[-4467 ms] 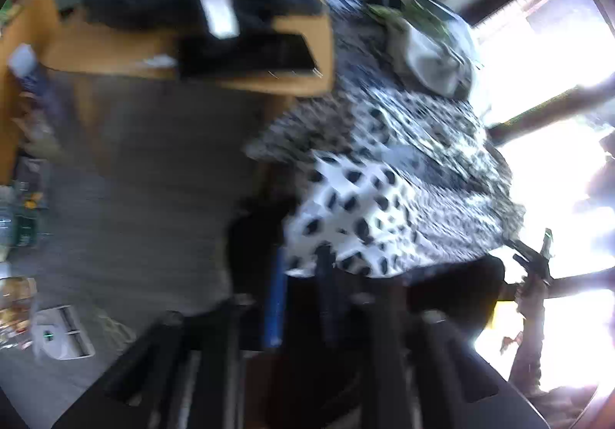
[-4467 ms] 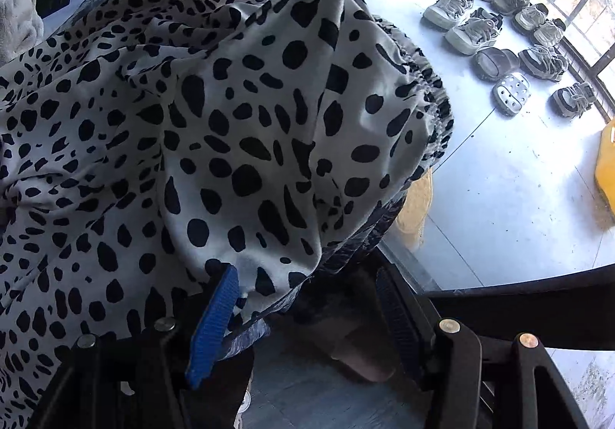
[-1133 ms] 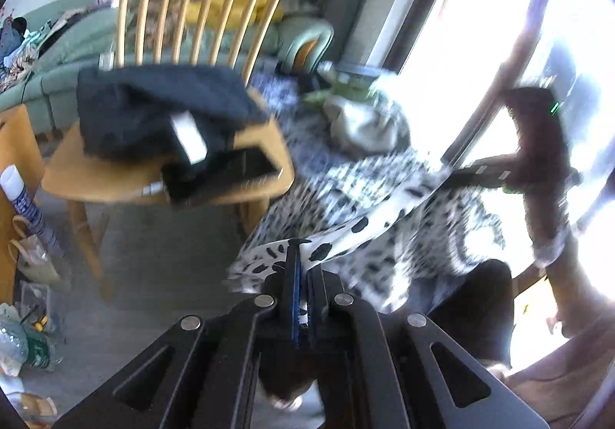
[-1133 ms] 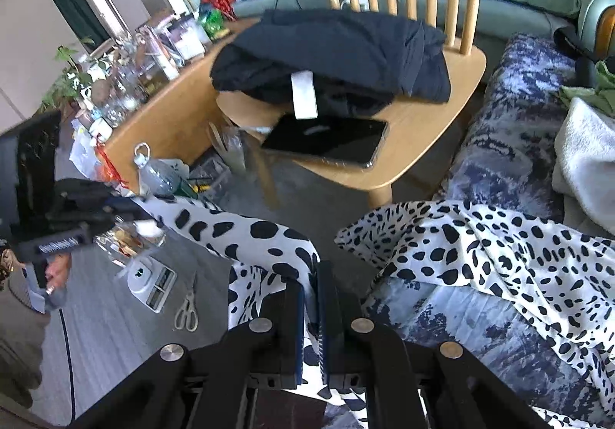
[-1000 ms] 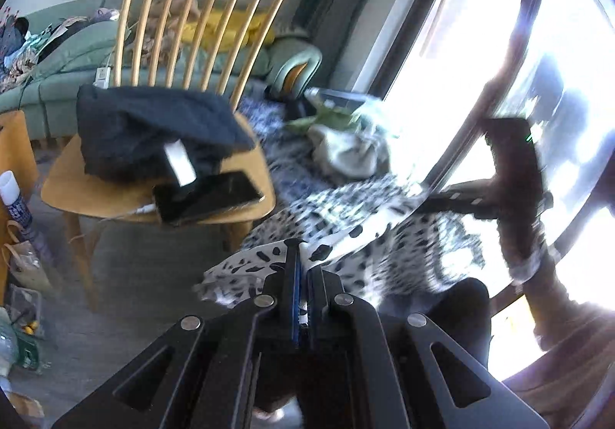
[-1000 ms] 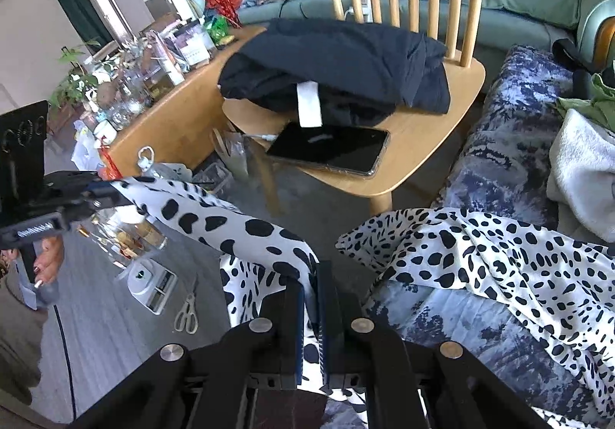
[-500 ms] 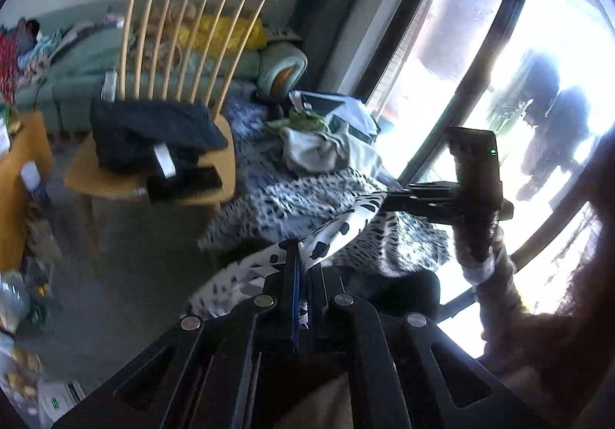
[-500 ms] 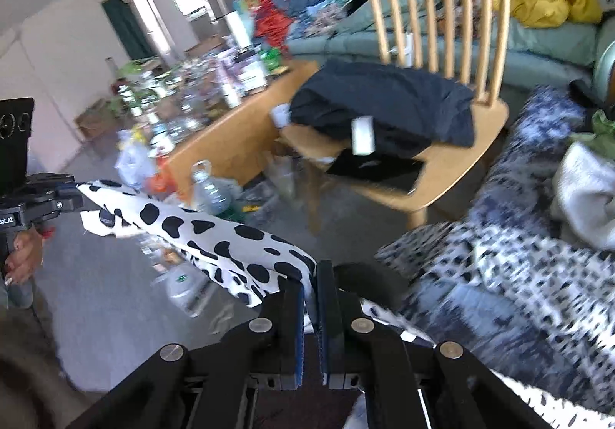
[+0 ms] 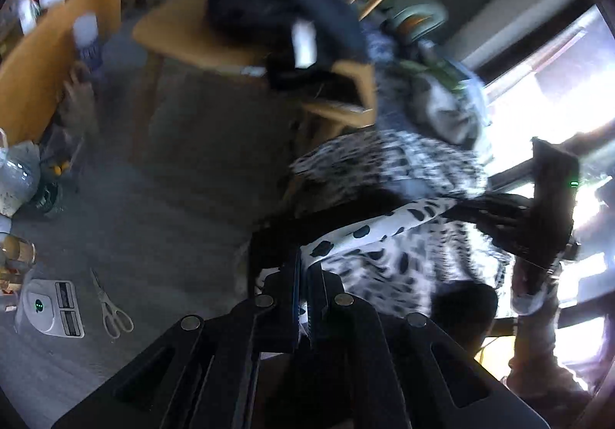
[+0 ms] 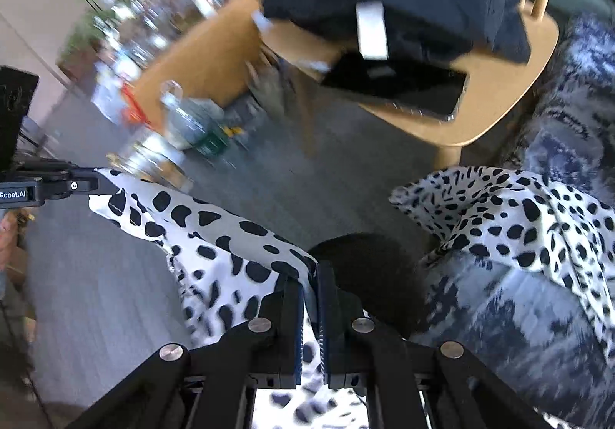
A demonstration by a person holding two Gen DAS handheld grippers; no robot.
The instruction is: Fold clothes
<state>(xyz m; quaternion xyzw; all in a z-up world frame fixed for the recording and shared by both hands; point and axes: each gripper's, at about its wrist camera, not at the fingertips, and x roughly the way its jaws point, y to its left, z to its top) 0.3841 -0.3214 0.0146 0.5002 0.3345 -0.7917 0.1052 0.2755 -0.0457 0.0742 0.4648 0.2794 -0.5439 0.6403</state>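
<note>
My left tongs [image 9: 303, 267] & right tongs [image 10: 310, 277] each pinch the spotted garment [image 10: 215, 237], stretched between them above the floor. Only left view shows scissors [image 9: 111, 308] & scale [image 9: 50, 308]; only right view shows the phone [image 10: 399, 89] on the chair [image 10: 496, 98] clearly.

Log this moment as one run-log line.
step: fold clothes | left tool: shut on white black-spotted fabric garment | right tool: shut on same garment | garment: stretched between both tools
</note>
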